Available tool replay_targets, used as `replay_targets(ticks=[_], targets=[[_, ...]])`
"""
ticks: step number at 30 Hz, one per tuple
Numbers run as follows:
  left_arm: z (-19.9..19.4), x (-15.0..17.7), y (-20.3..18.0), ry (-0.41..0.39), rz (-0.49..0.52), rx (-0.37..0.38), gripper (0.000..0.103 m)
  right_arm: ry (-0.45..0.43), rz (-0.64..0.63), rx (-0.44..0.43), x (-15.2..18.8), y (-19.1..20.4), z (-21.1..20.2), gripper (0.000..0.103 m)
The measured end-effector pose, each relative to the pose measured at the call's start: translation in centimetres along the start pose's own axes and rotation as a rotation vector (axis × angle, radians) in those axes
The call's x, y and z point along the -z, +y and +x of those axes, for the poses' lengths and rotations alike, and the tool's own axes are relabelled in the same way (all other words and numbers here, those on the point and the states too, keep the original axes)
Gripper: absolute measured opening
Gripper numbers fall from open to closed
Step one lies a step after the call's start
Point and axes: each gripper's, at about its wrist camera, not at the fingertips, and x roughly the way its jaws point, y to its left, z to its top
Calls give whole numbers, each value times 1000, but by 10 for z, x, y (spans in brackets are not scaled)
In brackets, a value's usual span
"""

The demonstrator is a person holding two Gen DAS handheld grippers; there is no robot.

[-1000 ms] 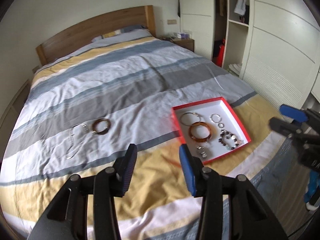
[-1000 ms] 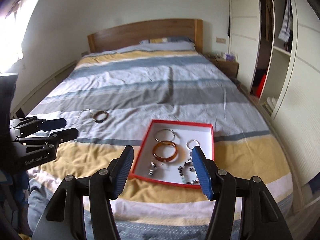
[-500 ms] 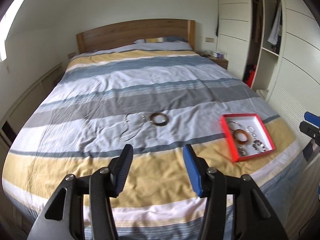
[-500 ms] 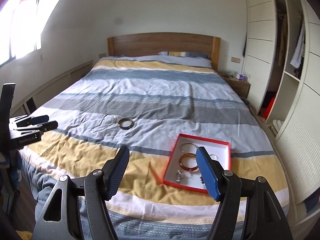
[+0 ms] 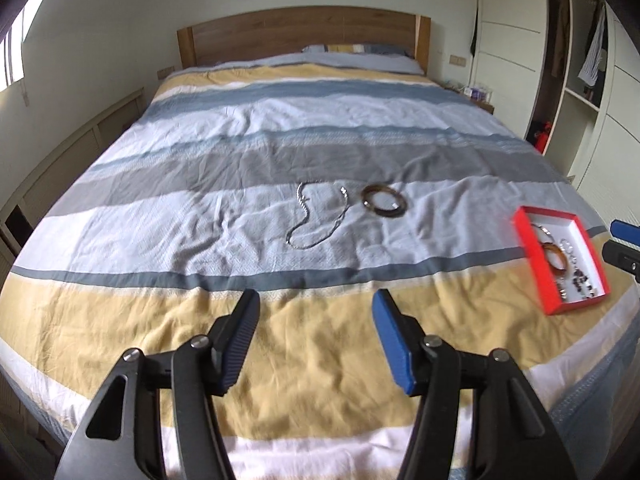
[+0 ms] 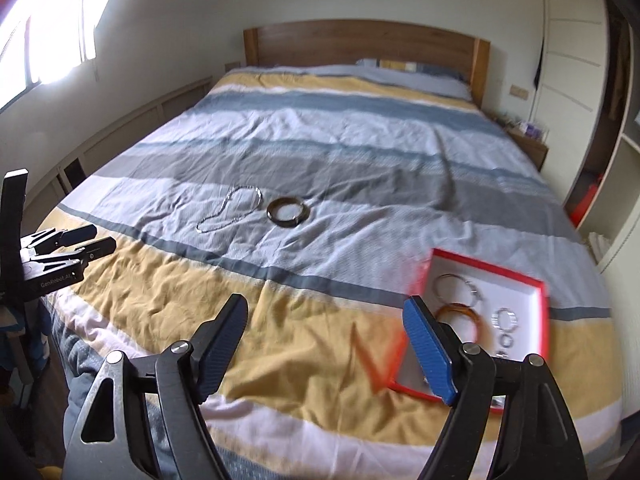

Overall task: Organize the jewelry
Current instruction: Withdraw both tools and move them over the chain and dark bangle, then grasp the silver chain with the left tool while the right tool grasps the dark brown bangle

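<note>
Having been swung away from the red box (image 5: pixel 560 258), now seen at the right edge, the left gripper (image 5: pixel 316 334), jaws released and empty like the right gripper (image 6: pixel 326 344), is judged aimed at the chain (image 5: pixel 318 220) and bangle (image 5: pixel 385 201) lying mid-frame on the bed (image 5: pixel 160 320).

On the striped bedspread (image 5: pixel 280 128), a silver chain necklace (image 5: pixel 316 220) lies just left of a dark brown bangle (image 5: pixel 385 200); the red-rimmed tray (image 5: pixel 532 256) sits well right.
</note>
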Motion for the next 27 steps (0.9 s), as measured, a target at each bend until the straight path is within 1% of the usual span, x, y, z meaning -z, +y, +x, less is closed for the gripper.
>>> replay_targets(ticks=[4, 9, 15, 18, 23, 25, 27], targets=[[43, -4, 8, 42, -19, 4, 56, 34, -6, -22, -12, 1, 44, 79], [93, -21, 12, 73, -17, 20, 56, 78, -26, -47, -34, 5, 102, 79], [147, -51, 10, 91, -18, 79, 56, 113, -44, -85, -58, 13, 166, 79], [173, -62, 7, 110, -19, 109, 56, 124, -50, -99, -67, 15, 191, 79], [216, -68, 3, 150, 20, 107, 56, 143, -49, -117, -75, 15, 229, 79], [229, -68, 1, 162, 35, 103, 56, 146, -47, -119, -76, 15, 234, 79], [242, -69, 2, 174, 48, 108, 56, 157, -47, -125, -79, 13, 252, 79]])
